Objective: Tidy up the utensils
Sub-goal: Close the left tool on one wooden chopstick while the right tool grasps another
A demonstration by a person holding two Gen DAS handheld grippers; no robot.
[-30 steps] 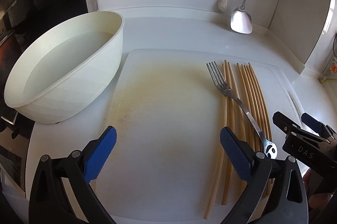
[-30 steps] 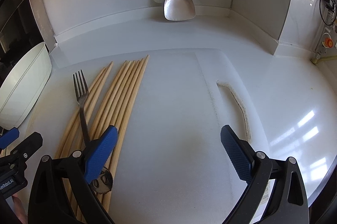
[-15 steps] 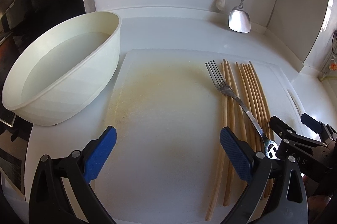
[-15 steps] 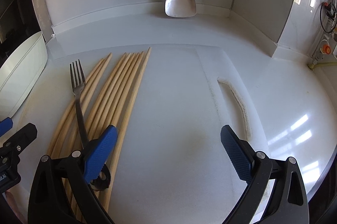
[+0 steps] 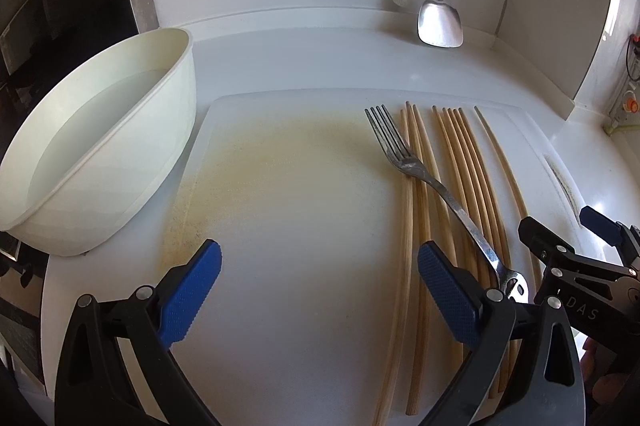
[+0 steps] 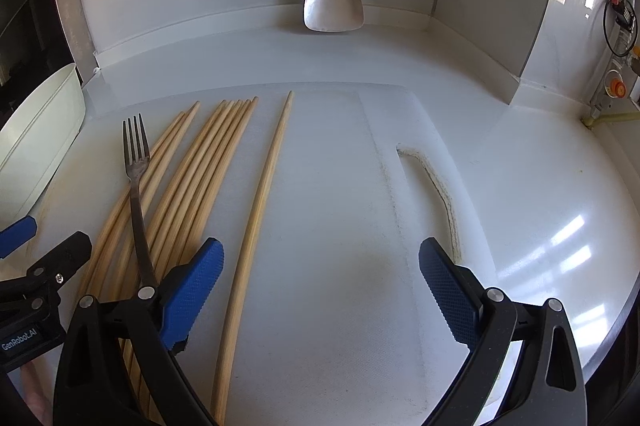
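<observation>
One chopstick (image 6: 260,209) newly apart, rightward.

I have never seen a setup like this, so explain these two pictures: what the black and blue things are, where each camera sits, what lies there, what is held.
No robot here: a person holds a two-fingered tool in each hand, with a fisheye camera on each looking along its fingers. One picture comes from the left tool, the other from the right tool. Both are open and hold nothing. On the white cutting board lie wooden chopsticks, one chopstick set apart, and a metal fork across them. A white bowl stands beside the board. A metal spatula hangs at the wall.
</observation>
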